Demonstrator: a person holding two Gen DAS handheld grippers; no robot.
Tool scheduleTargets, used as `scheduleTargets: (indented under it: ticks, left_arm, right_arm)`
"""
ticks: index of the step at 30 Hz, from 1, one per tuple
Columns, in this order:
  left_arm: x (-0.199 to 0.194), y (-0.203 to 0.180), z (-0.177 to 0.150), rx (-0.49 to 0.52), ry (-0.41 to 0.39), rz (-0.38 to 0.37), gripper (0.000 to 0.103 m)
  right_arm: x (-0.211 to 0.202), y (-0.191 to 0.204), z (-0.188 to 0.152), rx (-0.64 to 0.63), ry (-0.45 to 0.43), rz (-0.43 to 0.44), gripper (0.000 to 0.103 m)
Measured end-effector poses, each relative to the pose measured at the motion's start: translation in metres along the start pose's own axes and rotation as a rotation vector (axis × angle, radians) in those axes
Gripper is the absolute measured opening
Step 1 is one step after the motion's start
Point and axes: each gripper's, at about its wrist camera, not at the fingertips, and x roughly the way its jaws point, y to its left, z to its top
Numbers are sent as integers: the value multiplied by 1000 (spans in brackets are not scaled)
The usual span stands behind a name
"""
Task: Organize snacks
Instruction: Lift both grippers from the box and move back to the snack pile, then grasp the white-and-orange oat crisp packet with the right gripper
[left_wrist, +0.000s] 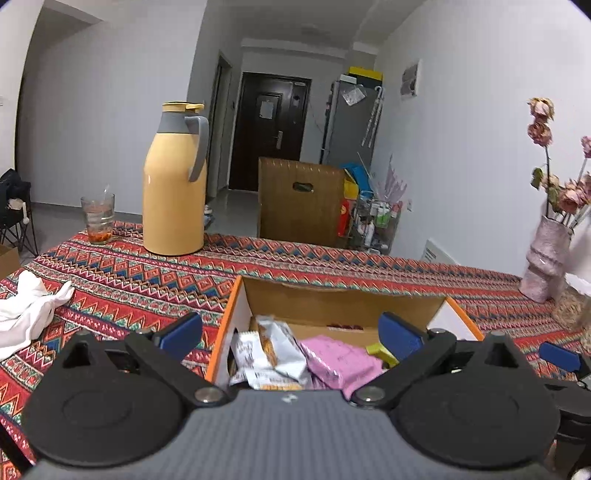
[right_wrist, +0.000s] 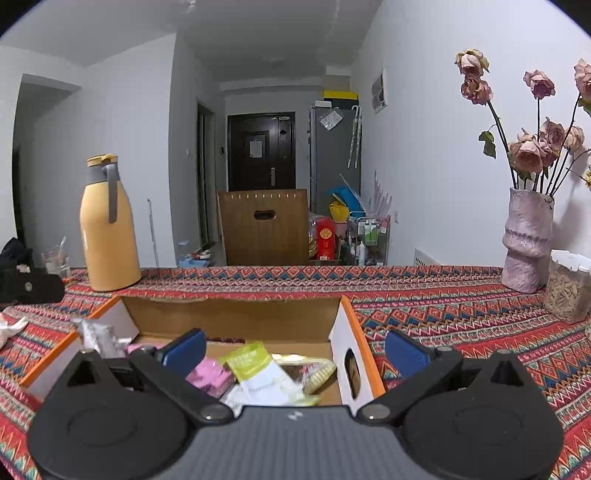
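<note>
- A desk (right_wrist: 461, 314) under a patterned cloth carries a cardboard box (right_wrist: 347, 332), a yellow flask (right_wrist: 107, 229) and a vase (right_wrist: 526, 240) of dried flowers.
- The snacks (right_wrist: 258, 373) lie loose inside the box.
- Left gripper (left_wrist: 291, 332) and right gripper (right_wrist: 295, 347) hang over it, jaws wide apart, holding nothing.
- Risk, I judge: a jaw catching the box wall and dragging it, or pinching two packets together.

Orange-edged box (right_wrist: 364, 354), pink packet (left_wrist: 340, 360), yellow flask (left_wrist: 173, 199), red zigzag-patterned tablecloth (left_wrist: 122, 277)
</note>
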Motion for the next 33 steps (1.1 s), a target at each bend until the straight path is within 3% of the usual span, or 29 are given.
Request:
scheduleTargets:
  ticks: [13, 22, 33]
  left_arm:
    - [-35, 7, -42, 54, 79, -39, 103]
    - [-31, 21, -82, 69, 157, -22, 103]
    - [-30, 22, -102, 97, 118, -11, 103]
  right_arm:
    - [-54, -4, -43, -25, 80, 43, 103]
    - [-81, -4, -80, -18, 132, 59, 103]
    - [-90, -17, -94, 9, 134, 36, 103]
